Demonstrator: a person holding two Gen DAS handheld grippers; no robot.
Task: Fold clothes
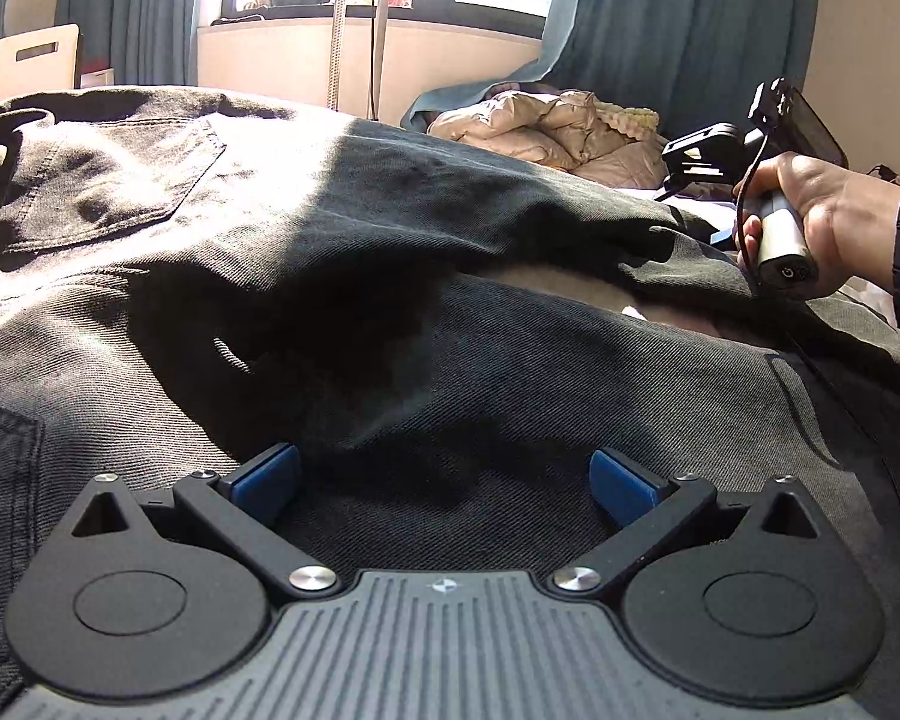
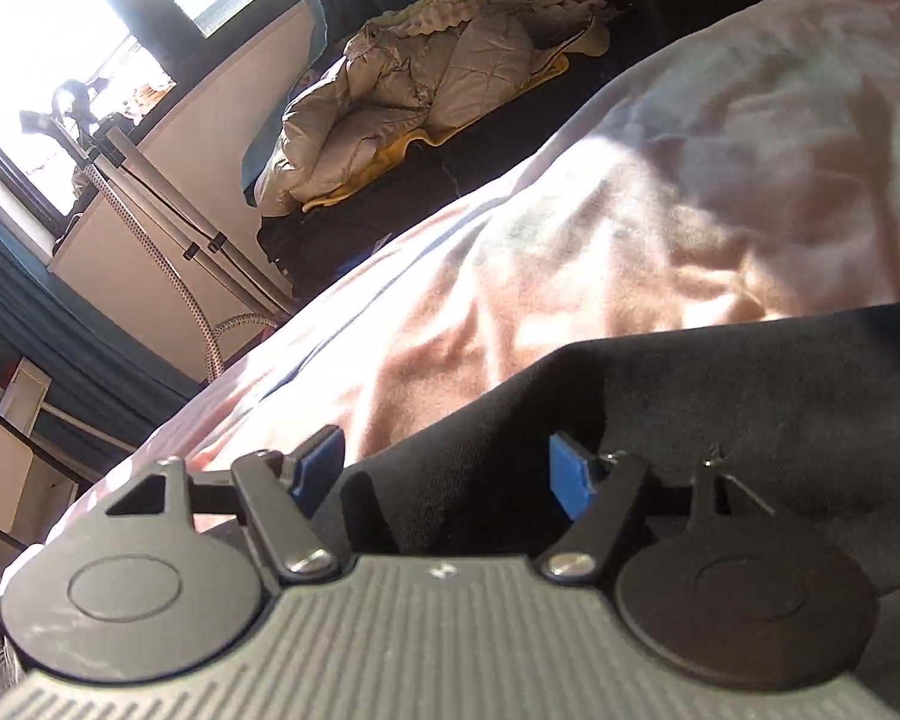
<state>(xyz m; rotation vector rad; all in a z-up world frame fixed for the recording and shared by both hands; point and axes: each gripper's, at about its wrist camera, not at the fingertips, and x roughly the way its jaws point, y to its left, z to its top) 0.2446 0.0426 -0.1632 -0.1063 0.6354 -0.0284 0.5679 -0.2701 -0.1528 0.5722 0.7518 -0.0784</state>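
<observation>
Here the dark jeans (image 1: 390, 276) lay spread across the bed (image 2: 660, 192), long axis running left to right. The left gripper (image 1: 444, 477) hovered open over the near leg; the right gripper (image 2: 447, 471), open and empty, faced the hem edge.

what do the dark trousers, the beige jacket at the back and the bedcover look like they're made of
Dark trousers: likely washed charcoal denim, matte; diagonal twill ribs and stitched patch pocket show.
Beige jacket: probably padded nylon or polyester, slight sheen; quilted, puffy panels.
Bedcover: seemingly soft pale pink woven cotton or a blend, matte, loosely creased; weave too blurred to tell.
</observation>
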